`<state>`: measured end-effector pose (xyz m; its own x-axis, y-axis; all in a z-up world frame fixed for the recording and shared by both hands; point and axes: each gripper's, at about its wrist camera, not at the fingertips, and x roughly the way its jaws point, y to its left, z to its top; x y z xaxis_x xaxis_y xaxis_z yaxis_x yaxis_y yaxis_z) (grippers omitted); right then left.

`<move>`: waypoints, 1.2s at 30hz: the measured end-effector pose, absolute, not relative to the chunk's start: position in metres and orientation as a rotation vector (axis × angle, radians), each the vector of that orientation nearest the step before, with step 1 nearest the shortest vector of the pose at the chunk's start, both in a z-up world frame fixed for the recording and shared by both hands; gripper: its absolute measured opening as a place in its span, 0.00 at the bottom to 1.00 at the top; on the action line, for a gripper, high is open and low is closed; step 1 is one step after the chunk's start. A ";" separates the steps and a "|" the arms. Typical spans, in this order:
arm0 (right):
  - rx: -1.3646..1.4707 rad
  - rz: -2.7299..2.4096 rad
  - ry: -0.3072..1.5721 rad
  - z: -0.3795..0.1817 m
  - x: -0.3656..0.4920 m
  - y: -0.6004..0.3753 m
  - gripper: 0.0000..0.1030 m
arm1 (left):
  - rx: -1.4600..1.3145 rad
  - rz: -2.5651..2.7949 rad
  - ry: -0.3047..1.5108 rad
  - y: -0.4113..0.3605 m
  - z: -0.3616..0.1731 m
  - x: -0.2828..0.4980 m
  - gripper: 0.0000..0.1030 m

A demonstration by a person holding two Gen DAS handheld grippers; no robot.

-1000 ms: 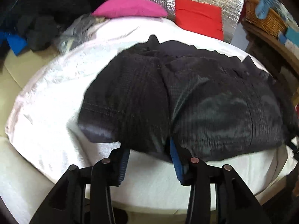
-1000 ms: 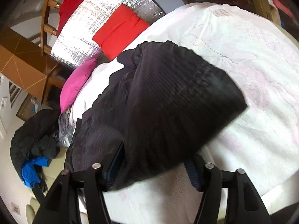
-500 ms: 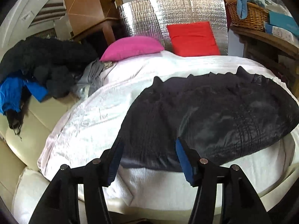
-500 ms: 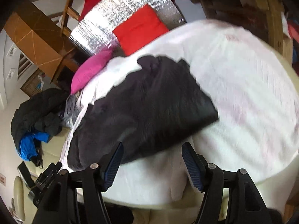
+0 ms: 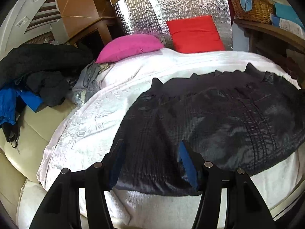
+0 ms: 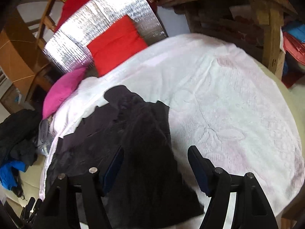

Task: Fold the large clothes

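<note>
The black quilted jacket (image 5: 219,122) lies flat on the white textured bedspread (image 5: 91,120), filling the centre and right of the left wrist view with its long axis running left to right across the frame; in the right wrist view it runs from the lower centre up towards the middle. The left gripper (image 5: 150,162) stands wide open and empty with the jacket's near hem between its spread blue-padded fingers, while the right gripper (image 6: 155,168), equally open and holding nothing, straddles the garment's right-hand end. Both therefore look equally near. A pink pillow (image 5: 131,45) and a red cushion (image 5: 194,33) sit beyond, in the upper centre.
</note>
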<state>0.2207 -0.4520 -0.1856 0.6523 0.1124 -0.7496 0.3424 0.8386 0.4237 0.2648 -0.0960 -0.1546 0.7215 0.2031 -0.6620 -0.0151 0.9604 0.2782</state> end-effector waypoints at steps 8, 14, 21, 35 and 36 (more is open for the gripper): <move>0.478 -0.152 0.952 -0.213 0.246 -0.437 0.70 | 0.214 0.169 0.936 -0.072 -0.210 0.317 0.73; 0.598 -0.149 0.923 -0.203 0.253 -0.457 0.71 | 0.104 0.138 0.944 -0.052 -0.183 0.336 0.76; 0.556 -0.086 0.846 -0.170 0.308 -0.452 0.73 | 0.017 0.196 0.922 -0.025 -0.157 0.400 0.79; 0.274 -0.060 1.037 -0.209 0.434 -0.408 0.73 | -0.201 0.078 1.084 0.007 -0.195 0.507 0.79; 0.261 -0.067 1.037 -0.212 0.435 -0.408 0.73 | -0.190 0.069 1.095 0.003 -0.199 0.512 0.79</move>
